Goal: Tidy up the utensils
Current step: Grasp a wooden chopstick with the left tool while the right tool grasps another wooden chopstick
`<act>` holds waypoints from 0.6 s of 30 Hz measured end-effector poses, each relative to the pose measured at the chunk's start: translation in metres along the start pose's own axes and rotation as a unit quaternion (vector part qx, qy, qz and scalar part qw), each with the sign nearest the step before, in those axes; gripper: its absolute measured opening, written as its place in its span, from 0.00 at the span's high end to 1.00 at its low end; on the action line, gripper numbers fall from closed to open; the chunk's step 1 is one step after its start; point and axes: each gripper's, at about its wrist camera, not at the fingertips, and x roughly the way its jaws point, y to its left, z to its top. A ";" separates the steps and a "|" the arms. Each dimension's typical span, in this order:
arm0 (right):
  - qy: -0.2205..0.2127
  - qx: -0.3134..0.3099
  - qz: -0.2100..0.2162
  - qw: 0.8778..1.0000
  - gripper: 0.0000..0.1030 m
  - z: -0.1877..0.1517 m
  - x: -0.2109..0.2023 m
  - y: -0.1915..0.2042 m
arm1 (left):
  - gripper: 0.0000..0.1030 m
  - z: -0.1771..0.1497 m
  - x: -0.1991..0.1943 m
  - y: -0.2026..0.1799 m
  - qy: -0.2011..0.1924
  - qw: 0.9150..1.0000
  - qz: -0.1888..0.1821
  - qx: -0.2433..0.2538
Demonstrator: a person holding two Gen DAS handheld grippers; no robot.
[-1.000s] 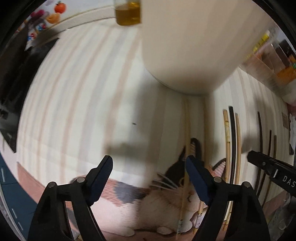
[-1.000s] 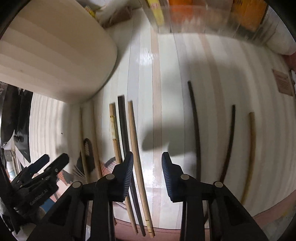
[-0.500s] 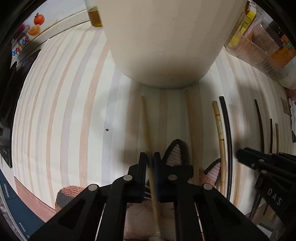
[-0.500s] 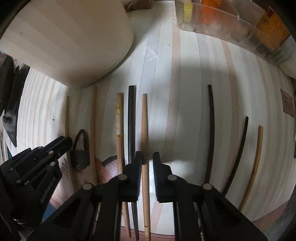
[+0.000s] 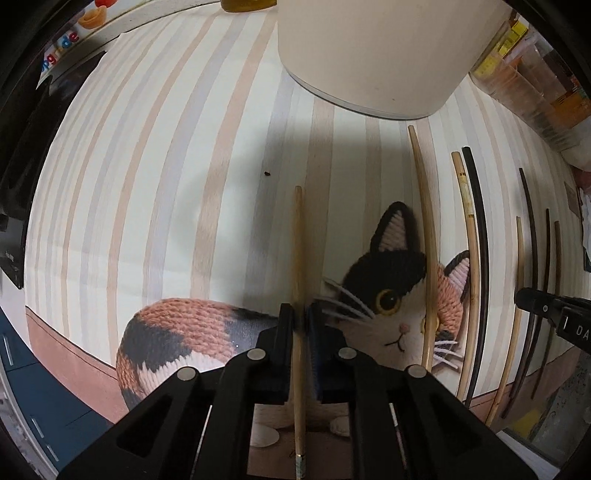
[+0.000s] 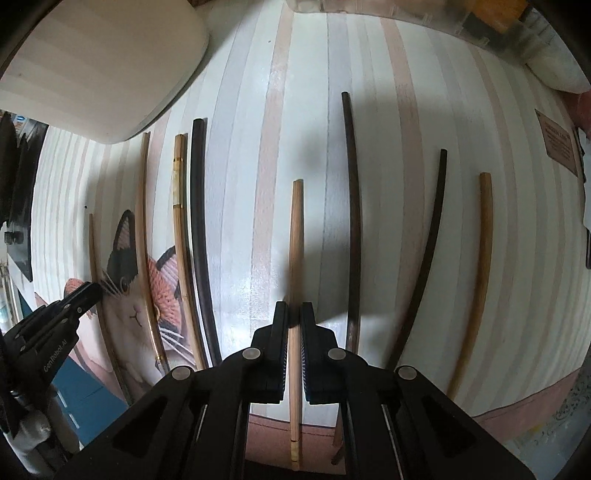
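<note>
My left gripper (image 5: 300, 314) is shut on a light wooden chopstick (image 5: 297, 243) and holds it above the striped cat-print mat (image 5: 147, 166). My right gripper (image 6: 293, 312) is shut on another light wooden chopstick (image 6: 295, 236), also lifted off the mat. Several more chopsticks lie in a row on the mat: a tan one (image 5: 424, 229), a banded tan one (image 6: 179, 206), a thick black one (image 6: 197, 206), two thin dark ones (image 6: 352, 206) (image 6: 430, 236), and a tan one (image 6: 484, 251) at far right. The left gripper also shows in the right wrist view (image 6: 83, 295).
A large cream cylindrical container (image 5: 369, 51) stands at the back of the mat. A clear bin with orange and yellow packets (image 5: 535, 85) sits at the back right. A jar of amber liquid (image 5: 247, 4) is at the far edge. Dark objects (image 5: 22, 122) lie left.
Both grippers closed on a chopstick each and lifted them off the mat. A second ago the left gripper was wide open and the right half open.
</note>
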 end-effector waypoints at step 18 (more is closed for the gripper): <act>0.008 0.013 -0.060 0.998 0.94 0.032 0.001 0.070 | 0.90 0.042 0.000 -0.027 -0.019 1.000 0.008 0.007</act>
